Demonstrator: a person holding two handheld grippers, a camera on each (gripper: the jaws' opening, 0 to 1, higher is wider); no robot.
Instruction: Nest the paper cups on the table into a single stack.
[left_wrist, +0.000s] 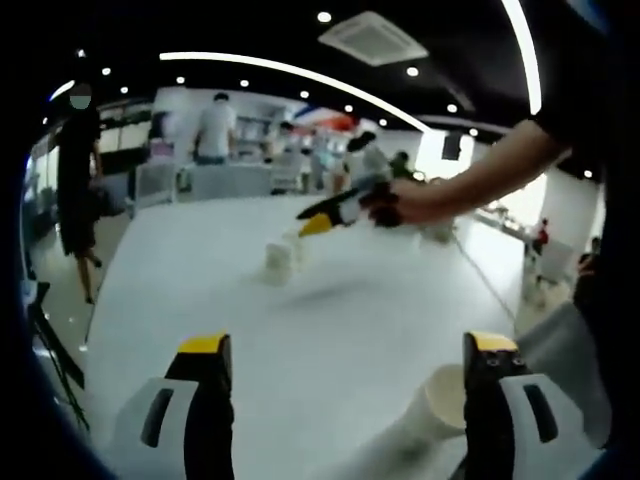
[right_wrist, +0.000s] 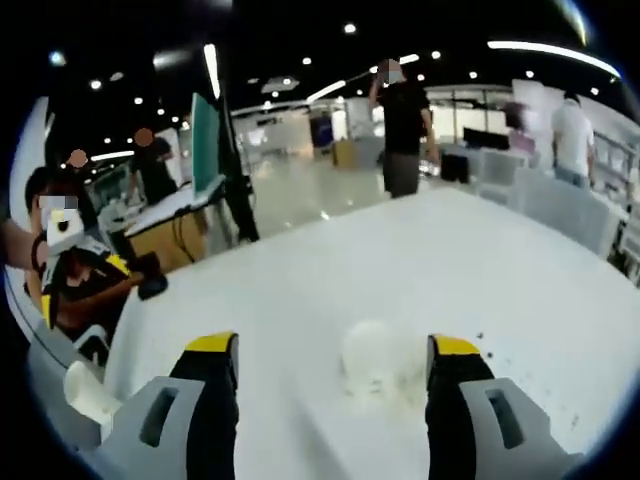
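My left gripper (left_wrist: 348, 345) is open low over the white table (left_wrist: 330, 320). A sideways stack of white paper cups (left_wrist: 432, 412) lies just inside its right jaw, mouth facing forward. Farther out stands a single paper cup (left_wrist: 279, 260). A hand holds my right gripper (left_wrist: 318, 222) just right of that cup and above it. In the right gripper view, my right gripper (right_wrist: 333, 346) is open, with a blurred white cup (right_wrist: 375, 365) standing between and just beyond its jaws. A white cup shape (right_wrist: 85, 395) lies at the table's near-left edge.
The long white table (right_wrist: 480, 270) runs far ahead with bare surface. Its left edge (left_wrist: 110, 270) drops to an aisle where a person in black (left_wrist: 78, 180) stands. Other people (right_wrist: 405, 110) and desks ring the far end. A seated person (right_wrist: 85, 270) is at the left.
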